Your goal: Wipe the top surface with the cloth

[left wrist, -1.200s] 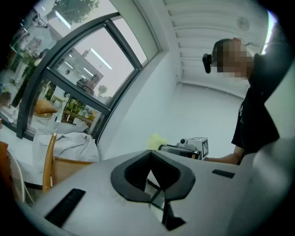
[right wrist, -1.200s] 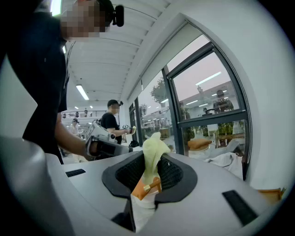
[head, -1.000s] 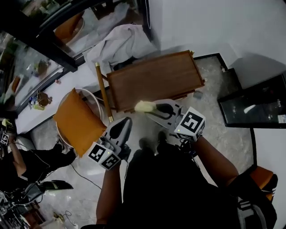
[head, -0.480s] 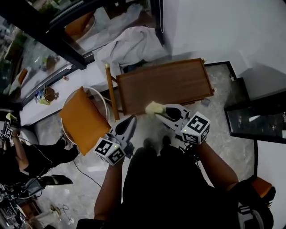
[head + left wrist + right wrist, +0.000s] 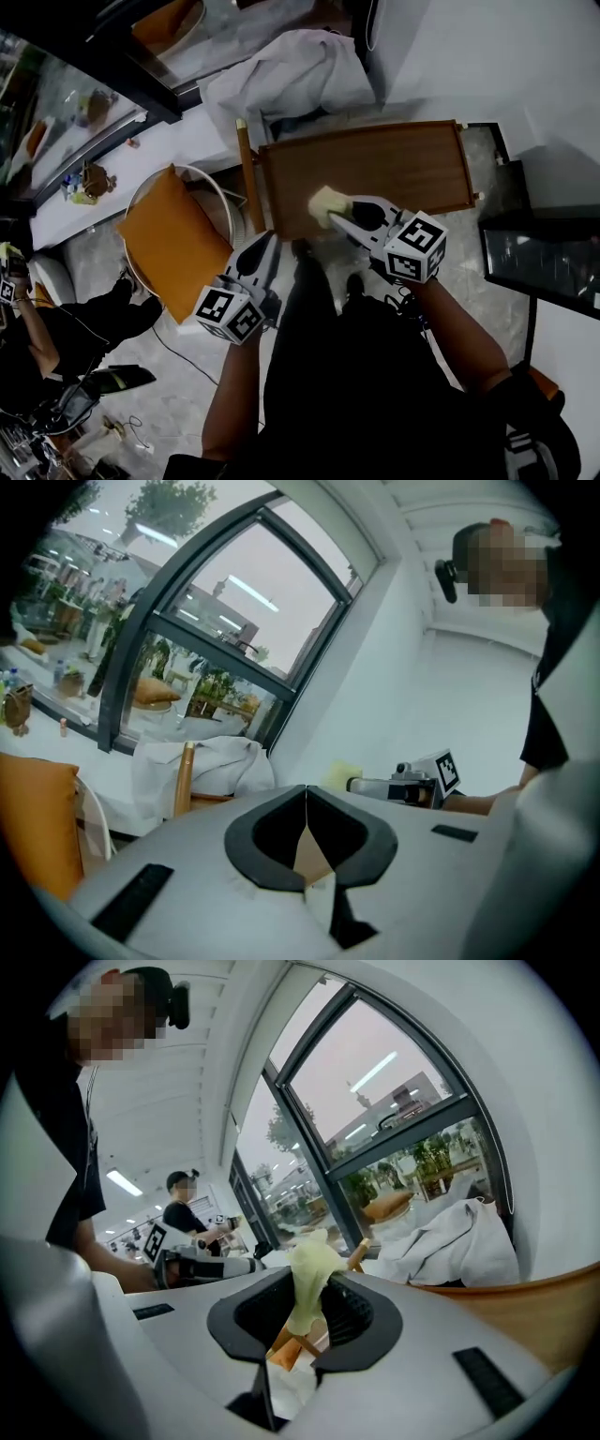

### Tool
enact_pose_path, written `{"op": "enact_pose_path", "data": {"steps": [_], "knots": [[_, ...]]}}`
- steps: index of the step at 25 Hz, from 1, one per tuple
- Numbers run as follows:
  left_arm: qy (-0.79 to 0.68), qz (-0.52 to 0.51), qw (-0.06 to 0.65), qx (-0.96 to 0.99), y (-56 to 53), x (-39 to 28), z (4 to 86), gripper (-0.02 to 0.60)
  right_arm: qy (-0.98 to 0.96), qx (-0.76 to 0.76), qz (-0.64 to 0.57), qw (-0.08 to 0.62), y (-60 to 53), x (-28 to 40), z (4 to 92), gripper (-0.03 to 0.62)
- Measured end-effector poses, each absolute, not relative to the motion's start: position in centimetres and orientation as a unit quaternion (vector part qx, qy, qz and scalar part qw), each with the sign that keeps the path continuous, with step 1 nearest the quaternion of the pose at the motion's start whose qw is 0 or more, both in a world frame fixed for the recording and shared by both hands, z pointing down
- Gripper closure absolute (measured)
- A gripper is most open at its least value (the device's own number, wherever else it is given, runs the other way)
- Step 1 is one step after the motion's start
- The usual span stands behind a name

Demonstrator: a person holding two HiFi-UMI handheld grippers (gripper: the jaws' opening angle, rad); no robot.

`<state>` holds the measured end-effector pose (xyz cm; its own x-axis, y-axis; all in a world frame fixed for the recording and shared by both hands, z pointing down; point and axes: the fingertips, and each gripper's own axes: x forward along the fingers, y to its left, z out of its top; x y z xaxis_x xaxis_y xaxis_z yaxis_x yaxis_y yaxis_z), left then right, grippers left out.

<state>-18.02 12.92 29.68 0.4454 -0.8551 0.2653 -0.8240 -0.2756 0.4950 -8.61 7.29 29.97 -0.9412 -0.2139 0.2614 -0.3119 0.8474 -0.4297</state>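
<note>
A brown wooden table top (image 5: 375, 173) lies ahead of me in the head view, and its edge shows at the lower right of the right gripper view (image 5: 525, 1312). My right gripper (image 5: 333, 214) is shut on a pale yellow cloth (image 5: 325, 202), held over the table's near left part; the cloth (image 5: 307, 1279) stands up between the jaws in the right gripper view. My left gripper (image 5: 267, 251) is shut with nothing in it, off the table's near left corner. In the left gripper view its jaws (image 5: 306, 810) meet, and the right gripper (image 5: 398, 787) with the cloth shows beyond.
An orange cushion (image 5: 173, 246) rests on a round white-framed chair left of the table. A wooden post (image 5: 248, 178) stands at the table's left edge. White fabric (image 5: 281, 80) is heaped behind the table. A dark glass unit (image 5: 544, 267) stands at the right. Another person (image 5: 56, 328) sits at the far left.
The table has come closer and lower in view over the second. My right gripper with the cloth has gone from the table's near edge to over its surface. The left gripper stays shut.
</note>
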Motion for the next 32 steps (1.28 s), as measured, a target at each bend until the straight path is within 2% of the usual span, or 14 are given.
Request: {"op": "enact_pose_path", "data": {"steps": [8, 16, 23, 32], "knots": [[-0.501, -0.007, 0.352, 0.790, 8.2, -22.5, 34.1, 0.569, -0.927, 0.167, 0.281, 0.186, 1.7, -15.1, 37.5, 0.505], [-0.522, 0.021, 0.373, 0.766, 2.0, -25.0, 37.6, 0.569, -0.908, 0.148, 0.319, 0.226, -3.5, -20.8, 44.7, 0.505], [-0.547, 0.023, 0.382, 0.744, 0.3, -24.5, 38.0, 0.569, -0.887, 0.140, 0.358, 0.258, -5.8, -24.6, 51.2, 0.505], [-0.536, 0.044, 0.378, 0.754, 0.4, -21.9, 38.1, 0.569, -0.871, 0.162, 0.324, 0.333, -6.5, -26.2, 56.0, 0.505]]}}
